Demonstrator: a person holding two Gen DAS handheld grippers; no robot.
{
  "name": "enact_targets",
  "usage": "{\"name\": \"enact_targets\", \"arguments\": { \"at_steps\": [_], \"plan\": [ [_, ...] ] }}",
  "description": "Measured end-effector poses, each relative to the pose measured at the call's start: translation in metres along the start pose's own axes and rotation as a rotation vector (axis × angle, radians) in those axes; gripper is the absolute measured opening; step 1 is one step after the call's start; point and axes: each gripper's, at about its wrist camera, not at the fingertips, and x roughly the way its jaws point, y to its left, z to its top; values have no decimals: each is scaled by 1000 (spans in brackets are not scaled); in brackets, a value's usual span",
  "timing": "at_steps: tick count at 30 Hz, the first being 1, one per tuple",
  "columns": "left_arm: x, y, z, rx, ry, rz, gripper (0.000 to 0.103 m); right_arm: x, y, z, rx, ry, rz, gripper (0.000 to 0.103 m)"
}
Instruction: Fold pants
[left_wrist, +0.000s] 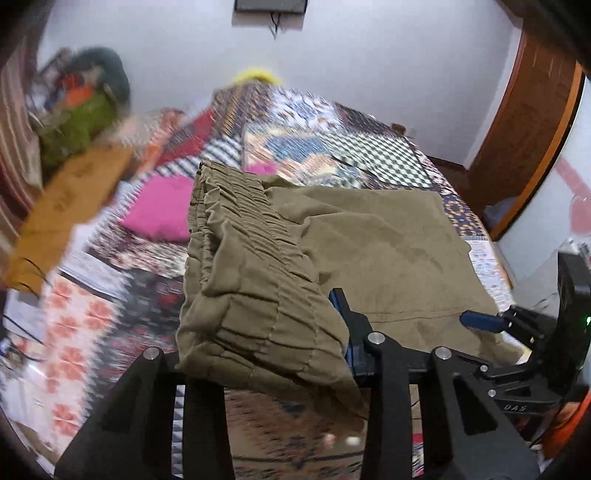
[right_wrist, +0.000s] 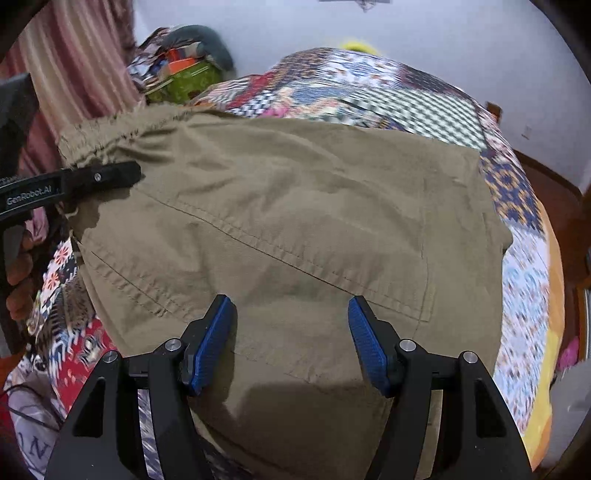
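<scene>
Left claw (left_wrist: 266, 332) clamped; right claw (right_wrist: 291, 343) gaping.

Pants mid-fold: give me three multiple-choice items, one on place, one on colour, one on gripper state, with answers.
1. Where do the pants lie?
A. on a patterned quilt
B. on a bare floor
C. in a basket

2. What colour are the right gripper pads?
A. red
B. blue
C. white

3. What is the left gripper doing?
A. hanging free with nothing in it
B. holding the pink cloth
C. holding the waistband

Answers: 1 A, the quilt shows around the pants; 2 B, both pads are blue; 3 C, the gathered waistband is lifted between its jaws.
</scene>
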Motion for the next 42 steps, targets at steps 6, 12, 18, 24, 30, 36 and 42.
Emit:
{"name": "enact_targets", "arguments": {
  "at_steps": [6, 12, 18, 24, 30, 36, 42],
  "plan": [
    [-19, 18, -4, 43, -49, 110, 36, 8, 33, 11, -100, 9, 11, 62],
    [-28, 5, 0, 116, -88, 149, 36, -4, 27, 8, -90, -5, -21, 62],
    [-36, -34, 13, 224, -153, 138, 36, -32, -11, -6, 26, -47, -85, 62],
    [-40, -69, 21, 282, -175, 73, 36, -51, -49, -26, 125, -61, -163, 62],
    [-38, -100, 26, 329, -164, 9, 36, -43, -63, -50, 157, 0, -172, 62],
    [-29, -123, 24, 365, -129, -54, 35, -36, -68, -58, 180, 8, -143, 62],
    [-15, -143, 18, 386, -64, -128, 32, -37, -72, -62, 201, -1, -121, 62]
  ]
}}
